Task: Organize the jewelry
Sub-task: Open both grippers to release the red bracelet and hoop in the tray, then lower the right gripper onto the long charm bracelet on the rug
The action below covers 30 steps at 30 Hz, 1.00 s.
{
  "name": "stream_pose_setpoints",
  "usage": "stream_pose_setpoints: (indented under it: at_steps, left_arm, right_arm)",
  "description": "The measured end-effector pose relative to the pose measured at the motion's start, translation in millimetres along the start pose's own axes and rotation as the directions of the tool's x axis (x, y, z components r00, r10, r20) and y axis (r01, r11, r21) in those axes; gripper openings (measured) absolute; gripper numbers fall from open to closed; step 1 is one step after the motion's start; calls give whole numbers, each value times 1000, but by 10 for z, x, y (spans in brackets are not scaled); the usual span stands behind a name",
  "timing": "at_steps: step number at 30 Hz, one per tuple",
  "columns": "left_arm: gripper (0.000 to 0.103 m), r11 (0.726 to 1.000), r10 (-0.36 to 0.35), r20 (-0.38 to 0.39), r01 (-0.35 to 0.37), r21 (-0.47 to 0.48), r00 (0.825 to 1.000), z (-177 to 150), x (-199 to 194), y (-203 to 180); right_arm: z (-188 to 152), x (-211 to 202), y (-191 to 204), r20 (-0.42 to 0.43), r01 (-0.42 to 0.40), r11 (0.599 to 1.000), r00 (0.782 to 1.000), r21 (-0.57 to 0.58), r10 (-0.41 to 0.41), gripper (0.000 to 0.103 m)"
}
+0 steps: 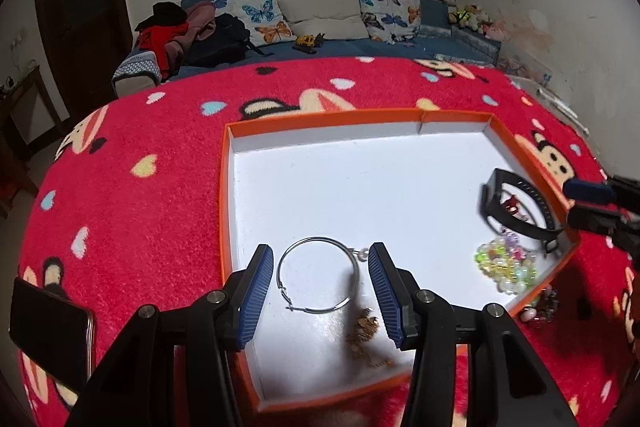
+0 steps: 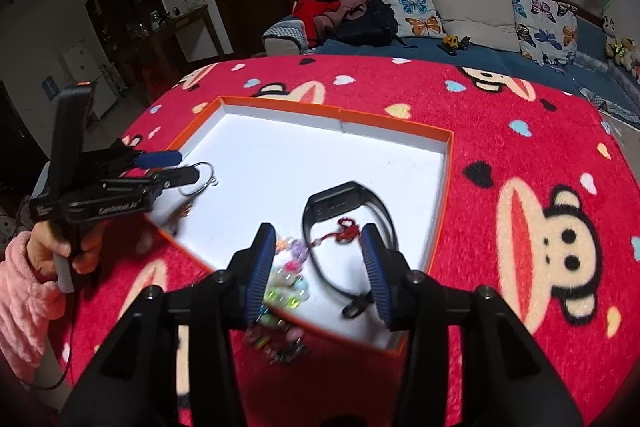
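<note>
Left wrist view is showing the orange tray (image 1: pixel 226 195) lying on the red blanket (image 1: pixel 160 131); the black watch band (image 2: pixel 348 211) is sitting inside it, under the open right gripper (image 2: pixel 320 267); the open left gripper (image 1: pixel 320 283) is hanging around the silver hoop (image 1: pixel 316 275), not pinching; closing crooked might be flicking it onto the gold chain (image 1: pixel 364 335)

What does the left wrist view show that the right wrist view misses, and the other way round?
Only the left wrist view shows the phone lying on the red blanket and the gold chain clearly. Only the right wrist view shows the hand in a pink sleeve holding the left hand-held gripper. Both show the orange-rimmed tray, the silver hoop, the black band, the bead bracelet and the sofa.
</note>
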<state>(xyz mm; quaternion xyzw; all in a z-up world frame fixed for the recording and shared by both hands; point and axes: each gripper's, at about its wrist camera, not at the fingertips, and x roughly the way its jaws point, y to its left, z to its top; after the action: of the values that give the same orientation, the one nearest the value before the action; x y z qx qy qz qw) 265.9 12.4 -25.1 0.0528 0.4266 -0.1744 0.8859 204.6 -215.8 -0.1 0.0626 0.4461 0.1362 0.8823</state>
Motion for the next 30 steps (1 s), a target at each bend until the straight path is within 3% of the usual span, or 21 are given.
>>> stream_pose_setpoints:
  at_steps: [5, 14, 24, 30]
  left_arm:
    - [53, 1000, -1, 49, 1, 10, 999, -77, -315, -104]
    - [54, 999, -36, 51, 35, 16, 998, -417, -728, -308]
    - [54, 998, -42, 41, 40, 39, 998, -706, -883, -483]
    - [54, 997, -57, 20, 56, 48, 998, -764, -797, -566]
  right_arm:
    - [-184, -142, 79, -11, -18, 1000, 1000, -9, 18, 51]
    - [-586, -48, 238, -97, -35, 999, 995, -37, 32, 52]
    - [-645, 218, 240, -132, -40, 998, 991, -40, 35, 53]
    - [-650, 211, 302, -132, -35, 996, 991, -82, 24, 37]
